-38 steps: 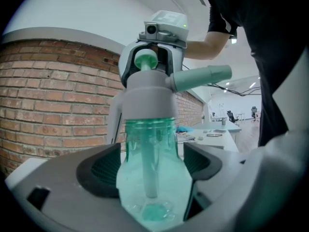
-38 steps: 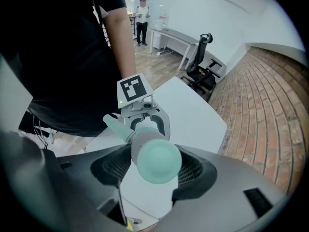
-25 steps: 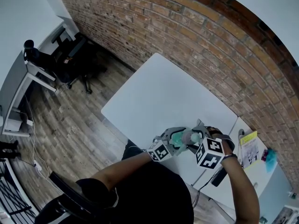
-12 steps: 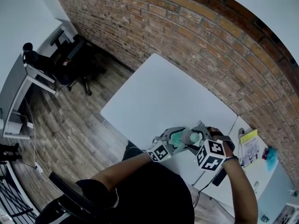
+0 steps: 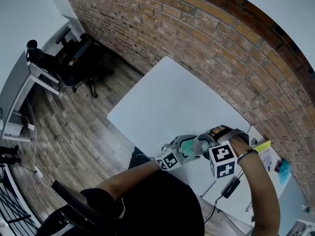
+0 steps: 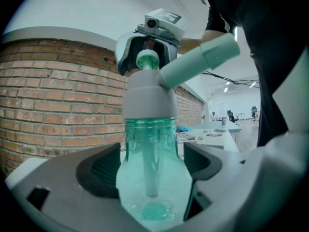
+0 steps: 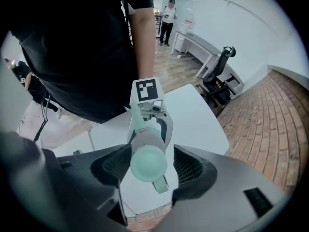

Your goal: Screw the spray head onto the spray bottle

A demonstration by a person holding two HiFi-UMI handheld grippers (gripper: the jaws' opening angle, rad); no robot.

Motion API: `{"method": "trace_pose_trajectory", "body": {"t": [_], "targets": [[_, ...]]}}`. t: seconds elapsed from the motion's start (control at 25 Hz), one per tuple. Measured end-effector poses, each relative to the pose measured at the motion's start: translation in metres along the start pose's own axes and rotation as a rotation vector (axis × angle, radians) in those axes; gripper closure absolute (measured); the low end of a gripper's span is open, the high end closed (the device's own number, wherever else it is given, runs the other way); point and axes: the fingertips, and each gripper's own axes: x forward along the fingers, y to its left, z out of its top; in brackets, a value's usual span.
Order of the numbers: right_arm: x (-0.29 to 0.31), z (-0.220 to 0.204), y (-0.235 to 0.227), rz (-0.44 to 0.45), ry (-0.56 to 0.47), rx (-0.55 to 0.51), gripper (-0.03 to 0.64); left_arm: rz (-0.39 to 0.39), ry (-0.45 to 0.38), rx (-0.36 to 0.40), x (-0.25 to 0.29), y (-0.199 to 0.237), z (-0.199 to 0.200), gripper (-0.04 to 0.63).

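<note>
A clear green spray bottle [image 6: 149, 144] stands upright between my left gripper's [image 6: 152, 175] ribbed pads, which are shut on its body. The pale spray head [image 6: 147, 95] sits on its neck, with the nozzle [image 6: 200, 62] pointing up and right. In the head view both grippers meet over the white table's [image 5: 167, 102] near edge: left gripper [image 5: 188, 147], bottle [image 5: 186, 145], right gripper [image 5: 206, 140]. From the right gripper view, my right gripper [image 7: 150, 166] straddles the head's round mint top [image 7: 148, 162]. A slim gap shows beside the right-hand pad.
Brick wall behind the table. A second desk at the right carries a yellow sheet [image 5: 263, 150] and a blue item [image 5: 285, 170]; a black cable [image 5: 229, 186] hangs between the desks. An office chair [image 5: 74, 63] stands far left on the wood floor. A person [image 7: 169, 13] stands far off.
My right gripper has rolled about the spray head: its marker cube turned and the forearm swung up over the table. The left gripper and the bottle stayed still.
</note>
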Motion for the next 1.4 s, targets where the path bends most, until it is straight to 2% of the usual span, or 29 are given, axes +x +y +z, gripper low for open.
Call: {"method": "trace_pose_trajectory", "body": {"t": [0.2, 0.4, 0.48, 0.84, 1.2, 1.4], "targets": [[0.006, -0.001, 0.013, 0.125, 0.047, -0.022, 0.344, -0.007, 0.003, 0.001, 0.0, -0.001, -0.002, 0.193], [0.02, -0.009, 0.008, 0.069, 0.09, -0.089, 0.342, -0.008, 0.0, 0.002, 0.0, 0.0, 0.0, 0.193], [0.024, -0.01, 0.008, 0.057, 0.082, -0.085, 0.342, -0.007, -0.001, 0.001, 0.0, -0.001, 0.0, 0.193], [0.024, -0.005, 0.007, 0.043, -0.028, 0.245, 0.342, -0.001, 0.0, -0.003, -0.002, 0.0, 0.0, 0.193], [0.02, -0.006, 0.0, -0.057, -0.079, 0.599, 0.342, 0.004, -0.005, -0.007, -0.002, 0.001, 0.0, 0.193], [0.021, -0.007, 0.0, -0.101, -0.1, 0.724, 0.342, 0.006, -0.004, -0.009, -0.003, 0.001, -0.002, 0.193]]}}
